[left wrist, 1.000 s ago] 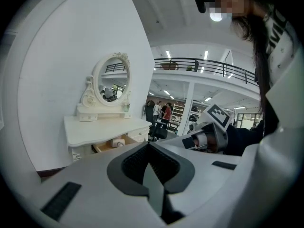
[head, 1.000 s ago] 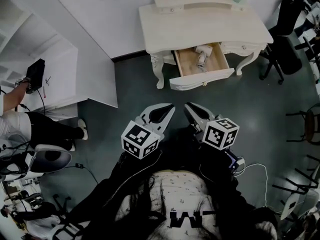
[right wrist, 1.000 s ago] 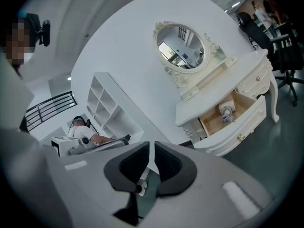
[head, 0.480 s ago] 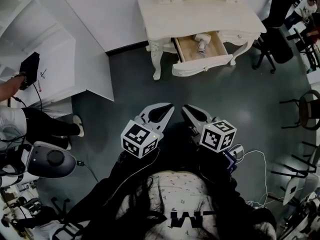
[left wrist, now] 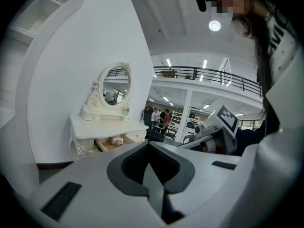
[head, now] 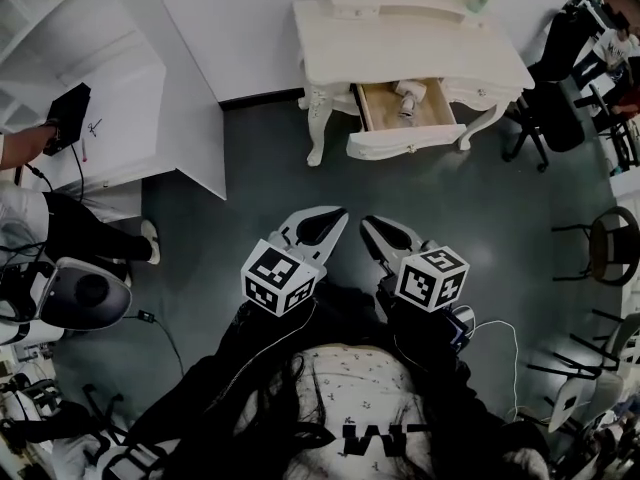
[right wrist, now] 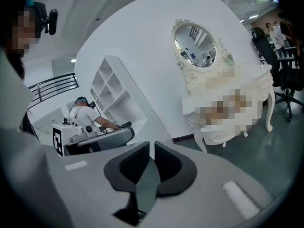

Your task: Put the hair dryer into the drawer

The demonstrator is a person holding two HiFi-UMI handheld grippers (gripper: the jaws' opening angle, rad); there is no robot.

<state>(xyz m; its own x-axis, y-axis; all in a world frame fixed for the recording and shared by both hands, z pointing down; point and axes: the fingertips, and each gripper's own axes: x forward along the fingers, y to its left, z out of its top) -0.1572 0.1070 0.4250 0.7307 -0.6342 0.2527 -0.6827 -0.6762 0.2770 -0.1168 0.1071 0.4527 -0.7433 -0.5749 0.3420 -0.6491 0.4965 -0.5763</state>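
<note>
My left fingers (left wrist: 148, 145) are pressed together, pad against pad, and my right fingers (right wrist: 152, 146) are drawn in to a thin slit, closed on each other too. The left gripper (head: 338, 212) and the right gripper (head: 367, 222) sit side by side close to my chest, tips leaning toward each other, each with its marker cube (head: 280, 280) behind the jaws. Both are well apart from the white dressing table (head: 400, 48), out over the dark floor (head: 250, 188) in front of it, and both point toward it. The hair dryer (head: 405, 96) is white and lies inside the table's drawer (head: 405, 145), which is pulled out toward me, its wooden bottom showing. On top of the table, against the wall, stands an oval mirror (left wrist: 116, 86) in a carved white frame. To the left of the table a white shelf unit (head: 90, 88) juts out from the wall, and beyond that a seated person (head: 40, 233) reaches to a small black device (head: 70, 133) on its top. To the right of the table stand dark office chairs (head: 560, 88).
</note>
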